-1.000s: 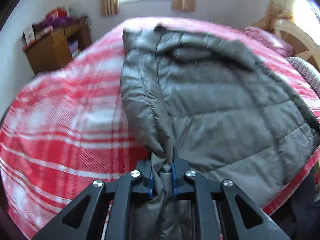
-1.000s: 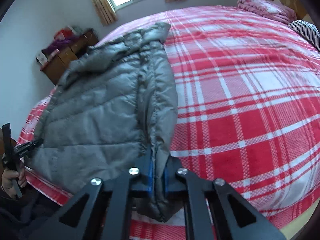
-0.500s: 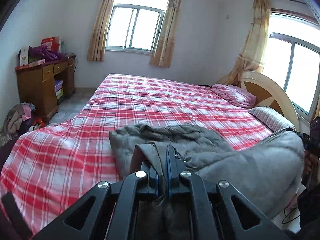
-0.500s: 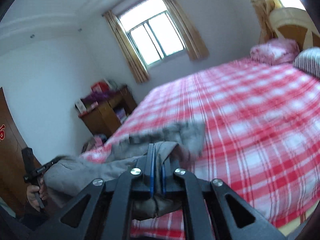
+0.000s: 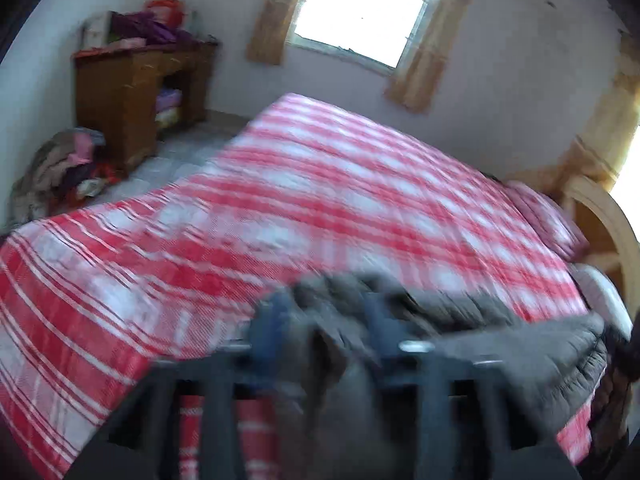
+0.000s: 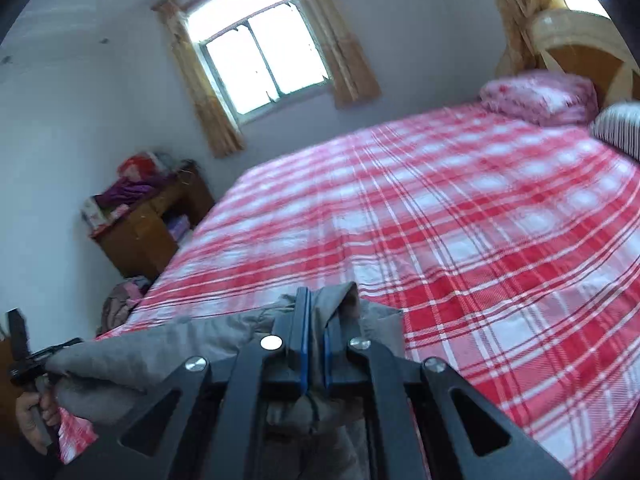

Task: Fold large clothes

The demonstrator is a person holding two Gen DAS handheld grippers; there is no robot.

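**A:** Starting with the left wrist view: why is the grey padded jacket point(image 5: 520, 344) bunched along the near edge of the bed point(image 5: 320, 208)?

**B:** My guess is it has been gathered there so it can be laid out again for a fold. The picture is badly smeared, but the left gripper point(image 5: 326, 328) has just been opening; its jaws stand well apart, with a fold of jacket lying loosely between them rather than pinched. I read that as a release, though the blur leaves some doubt.

**A:** And its pose?

**B:** Tilted down toward the bed's near edge, looking across the red plaid cover toward the window point(image 5: 360, 8) and the wooden cabinet point(image 5: 120, 96).

**A:** Now the right wrist view.

**B:** Sharper. The right gripper point(image 6: 316, 344) is closed tight on a ridge of the jacket point(image 6: 160, 348), cloth squeezed between the blue pads, probably so one end stays anchored. From there the jacket stretches left, sagging, to the other gripper's tip point(image 6: 60, 350), carried in a hand point(image 6: 34, 416) at the picture's edge.

**A:** Pose?

**B:** Angled moderately downward over the near edge, facing the pink pillow point(image 6: 540, 96) and the headboard point(image 6: 580, 44).
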